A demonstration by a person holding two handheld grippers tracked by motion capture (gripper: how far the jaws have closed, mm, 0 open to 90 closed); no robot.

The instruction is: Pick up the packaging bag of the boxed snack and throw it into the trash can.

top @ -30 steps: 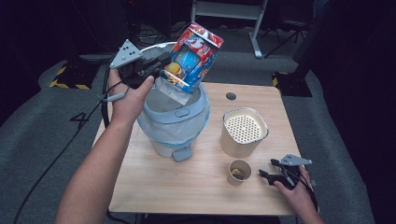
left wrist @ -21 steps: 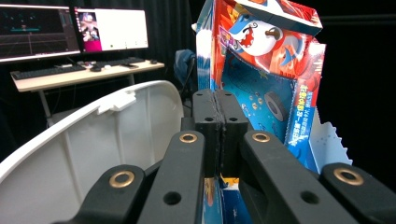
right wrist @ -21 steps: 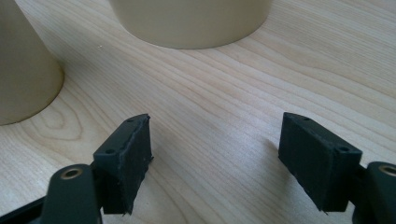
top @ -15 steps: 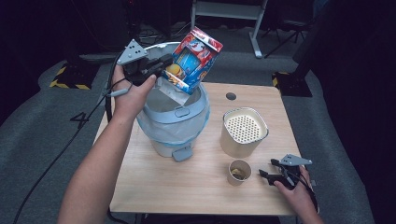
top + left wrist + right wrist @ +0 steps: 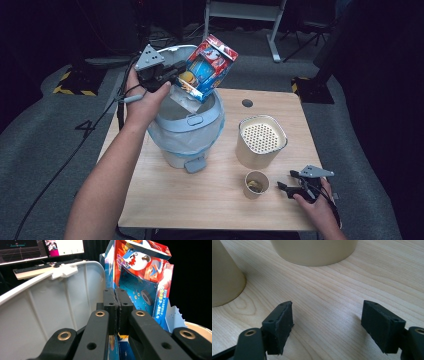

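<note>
Left gripper clenched on torn box, tilted over open bin near table left edge, ready for drop. Right gripper released, idle at front-right corner.

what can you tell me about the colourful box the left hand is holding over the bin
The box is a flat cardboard carton printed in red and blue with cartoon artwork and a yellow patch. It looks opened: a silvery torn flap hangs from its lower end. It is tilted, lower end pointing into the open bin, top end up and away. The left claw is shut on its lower left edge, holding it in the air above the bin's mouth, in front of the raised lid.
</note>
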